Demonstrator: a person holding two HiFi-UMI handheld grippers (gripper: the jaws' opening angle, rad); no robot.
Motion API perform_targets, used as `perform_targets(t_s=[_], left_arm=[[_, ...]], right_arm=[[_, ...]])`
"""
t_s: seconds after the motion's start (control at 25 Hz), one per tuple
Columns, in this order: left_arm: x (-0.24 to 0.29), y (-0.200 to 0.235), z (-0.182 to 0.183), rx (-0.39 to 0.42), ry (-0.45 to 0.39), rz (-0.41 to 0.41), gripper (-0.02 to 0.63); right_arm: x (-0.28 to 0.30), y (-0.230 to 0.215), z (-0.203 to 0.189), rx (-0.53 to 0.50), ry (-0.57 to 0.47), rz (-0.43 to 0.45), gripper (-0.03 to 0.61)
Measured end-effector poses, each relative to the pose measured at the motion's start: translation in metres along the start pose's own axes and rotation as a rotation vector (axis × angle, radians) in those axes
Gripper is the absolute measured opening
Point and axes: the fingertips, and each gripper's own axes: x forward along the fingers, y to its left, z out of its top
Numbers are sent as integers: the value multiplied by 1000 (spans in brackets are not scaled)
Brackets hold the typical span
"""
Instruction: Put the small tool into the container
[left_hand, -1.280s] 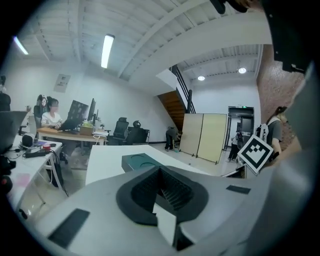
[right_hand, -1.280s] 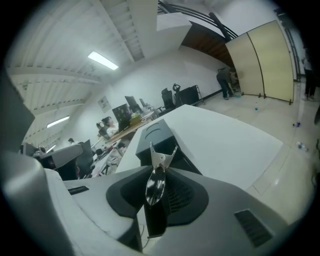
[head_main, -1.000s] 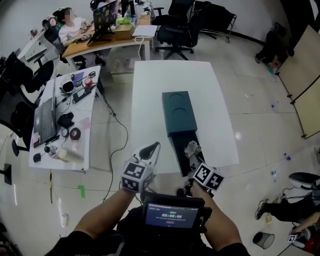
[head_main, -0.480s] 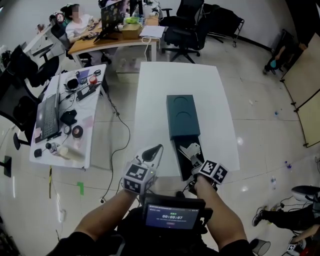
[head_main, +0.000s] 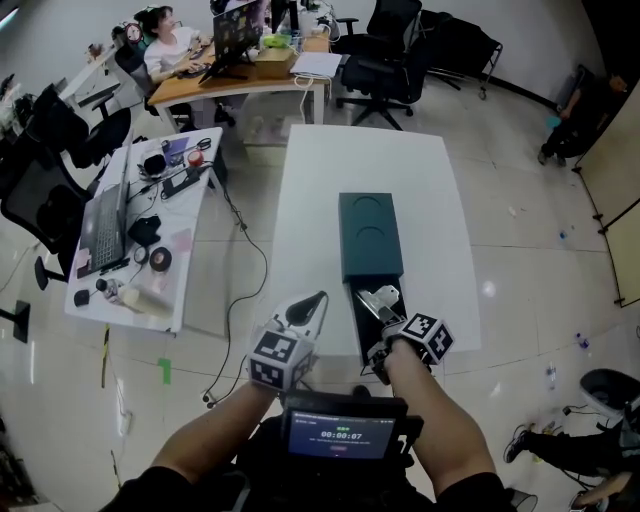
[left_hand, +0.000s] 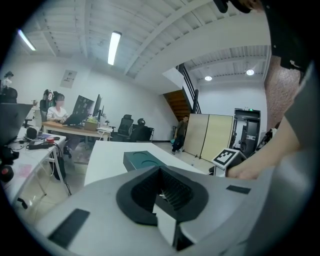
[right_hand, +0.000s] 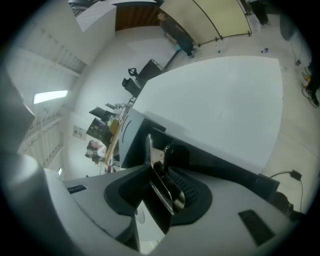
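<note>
The right gripper (head_main: 388, 322) was over the open end of the container (head_main: 370, 235), its jaws just opening with the small tool (right_hand: 156, 159) between them. The jaws of the left gripper (left_hand: 162, 192) stood slightly apart, empty.

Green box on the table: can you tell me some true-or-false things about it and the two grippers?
1. The green container lies on the white table. True.
2. Its black drawer is pushed all the way in. False: it is pulled out toward the person.
3. A small metal tool sits between the jaws of the right gripper. True; those jaws have just been opening, right over the drawer.
4. The left gripper carries a tool too. False: nothing is between its jaws, and it hangs beside the table.
</note>
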Motion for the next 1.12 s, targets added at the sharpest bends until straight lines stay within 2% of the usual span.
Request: perform_targets(t_s=[0.28,0.56,0.88,1.12], left_arm=[[-13,-1,6,-2,-25,29,20],[-27,6,-7,18,-7,71,20],[-39,15,-4,-12,-17,100,20],[-41,7,-12,-3,-2,97,20]], right_arm=[[8,-1,-3,40,23,-11,152],[20,-4,-4,80,31,-6,177],[24,-3,-7,31,66,-7,190],[16,-7,-7,62,68,28,204]])
